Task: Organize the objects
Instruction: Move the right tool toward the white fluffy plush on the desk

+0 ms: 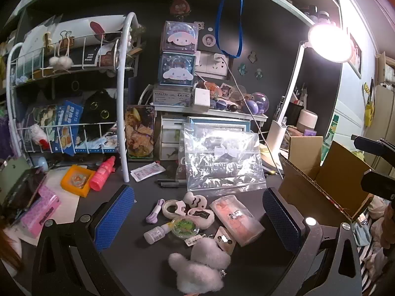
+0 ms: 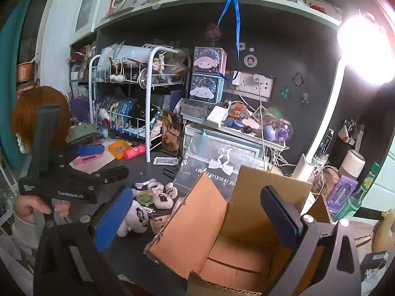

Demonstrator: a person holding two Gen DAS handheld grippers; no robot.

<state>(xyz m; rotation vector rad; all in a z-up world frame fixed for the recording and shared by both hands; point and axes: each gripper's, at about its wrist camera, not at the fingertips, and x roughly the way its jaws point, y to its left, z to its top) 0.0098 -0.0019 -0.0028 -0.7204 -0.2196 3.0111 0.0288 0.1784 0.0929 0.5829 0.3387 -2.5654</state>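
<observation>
Cluttered dark desk [image 1: 148, 259] under a wall shelf, w/ a bright lamp top right, so expect glare. Both your grippers are spread as wide as they go and hold nothing.

Left gripper [image 1: 197, 219] hangs tilted down over the small stuff in the middle of the desk: fluffy white plush keychain [image 1: 197, 266] nearest you, pink soft-plastic packet [image 1: 237, 219] just beyond on the right, round clear case with green inside [image 1: 185, 227] touching a small white dropper bottle [image 1: 155, 233], cream tape dispenser [image 1: 172, 208], lilac coiled cord [image 1: 154, 212]. Clear zip bag with a white bow print [image 1: 222, 157] leans up behind them.

Right gripper [image 2: 197, 217] sits over the open brown cardboard box [image 2: 237, 241], which looks empty, flaps up, at the desk's right edge next to the pile.

Step in hand, as I read it: pick one item and drop it in the box.
- Start w/ the plush: nearest, soft, forgiving. Close on the body, not the metal ring.
- The items touch each other, so come down straight, don't sweep.
- The packet is flat & slick; you'll prob. need to pinch an edge.
- Clear the near flap on the way over.
- Use your right to steady the box wall if it slides.
</observation>
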